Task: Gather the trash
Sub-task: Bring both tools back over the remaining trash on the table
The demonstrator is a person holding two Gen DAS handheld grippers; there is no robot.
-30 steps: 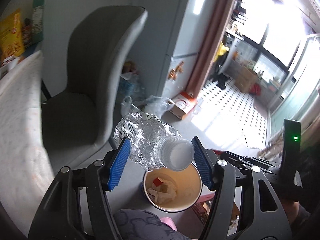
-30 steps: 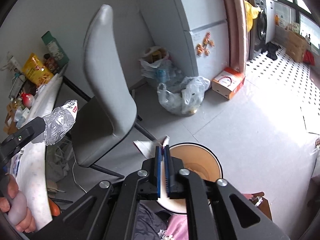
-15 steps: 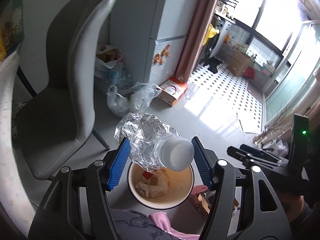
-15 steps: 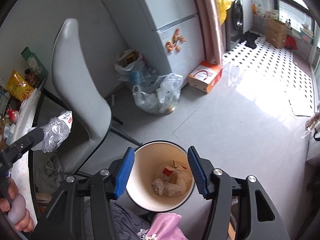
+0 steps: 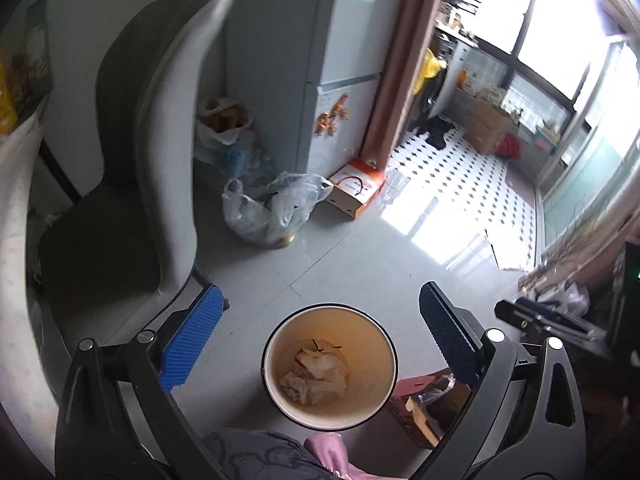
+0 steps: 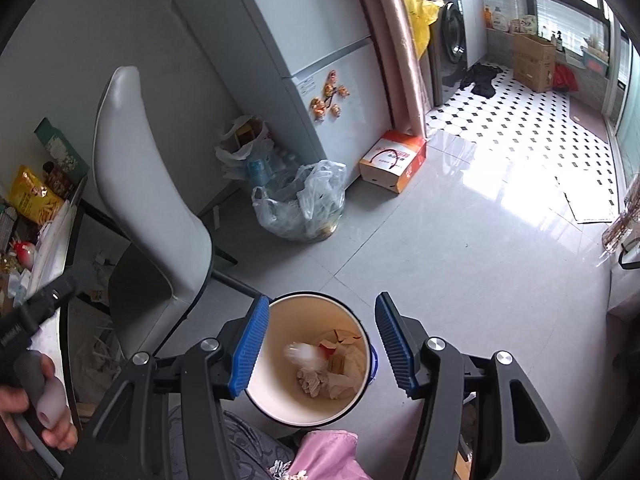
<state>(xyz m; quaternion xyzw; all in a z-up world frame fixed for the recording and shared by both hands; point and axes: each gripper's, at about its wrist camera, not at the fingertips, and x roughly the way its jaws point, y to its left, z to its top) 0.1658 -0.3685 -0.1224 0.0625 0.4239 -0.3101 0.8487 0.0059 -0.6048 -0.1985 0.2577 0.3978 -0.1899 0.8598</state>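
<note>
A round bin with a cream inside stands on the floor right under both grippers. Crumpled paper waste lies at its bottom. My left gripper is above it, its jaws opening wide with nothing between them. In the right wrist view a blurred white piece, apparently the crushed plastic bottle, is inside the bin beside the paper. My right gripper hangs open over the bin's rim, empty. A hand at the lower left of that view grips the left gripper's handle.
A grey chair stands left of the bin, by a table edge with snack packs. Beyond are a clear plastic bag, an orange-and-white box and a fridge. An open carton sits right of the bin.
The crushed bottle has left the left gripper, whose jaws have spread wide; it now shows blurred inside the bin. The right gripper went from shut to open and slid over the bin.
</note>
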